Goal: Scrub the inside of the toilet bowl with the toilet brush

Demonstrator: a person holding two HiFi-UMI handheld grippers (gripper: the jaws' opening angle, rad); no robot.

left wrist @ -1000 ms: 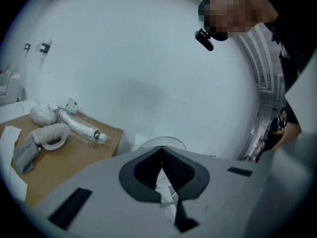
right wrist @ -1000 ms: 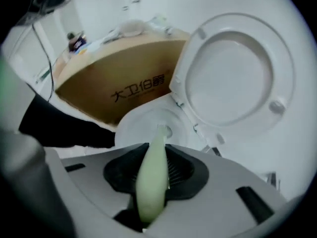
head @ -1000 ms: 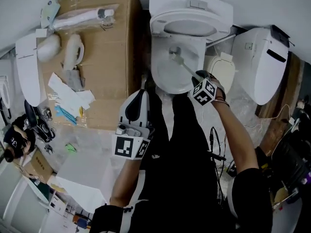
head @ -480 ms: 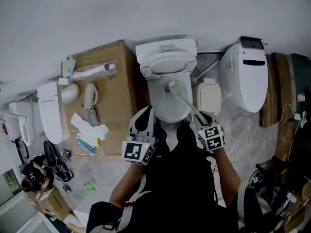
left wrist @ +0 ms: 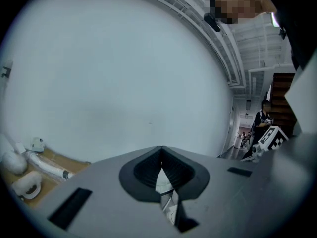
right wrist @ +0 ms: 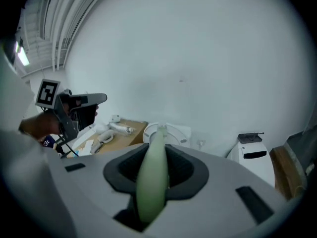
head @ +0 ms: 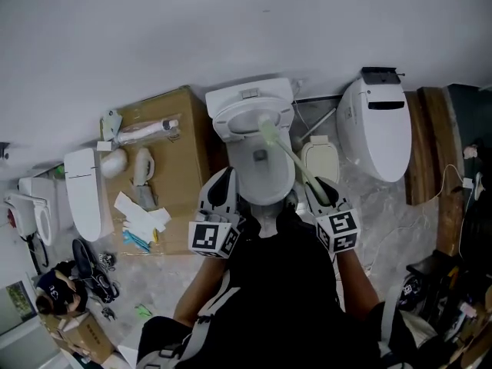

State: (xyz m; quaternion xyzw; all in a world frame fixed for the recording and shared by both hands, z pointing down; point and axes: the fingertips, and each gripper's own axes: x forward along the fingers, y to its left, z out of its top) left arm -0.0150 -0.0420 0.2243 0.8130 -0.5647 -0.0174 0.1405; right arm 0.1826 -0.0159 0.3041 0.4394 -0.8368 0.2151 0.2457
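Note:
A white toilet [head: 267, 181] stands against the wall with its seat raised. My right gripper [head: 318, 194] is shut on the pale green handle of the toilet brush [head: 290, 161], at the bowl's front right. The brush slants up and left, and its blurred end lies over the back of the bowl, near the raised seat. In the right gripper view the green toilet brush handle [right wrist: 151, 180] runs out between the jaws toward the toilet [right wrist: 168, 132]. My left gripper [head: 221, 183] is at the bowl's front left, shut and holding nothing. The left gripper [left wrist: 161, 178] faces the wall.
Left of the toilet is a cardboard box [head: 178, 167] carrying white fittings and papers. A second white toilet unit [head: 377, 133] stands to the right, with a small cream bin [head: 320, 160] between. Wooden boards [head: 429, 144] lean at far right. Clutter and cables lie on the floor.
The head camera has pulled back and up. The brush end has risen from inside the bowl to its back rim. Both grippers now sit at the bowl's front.

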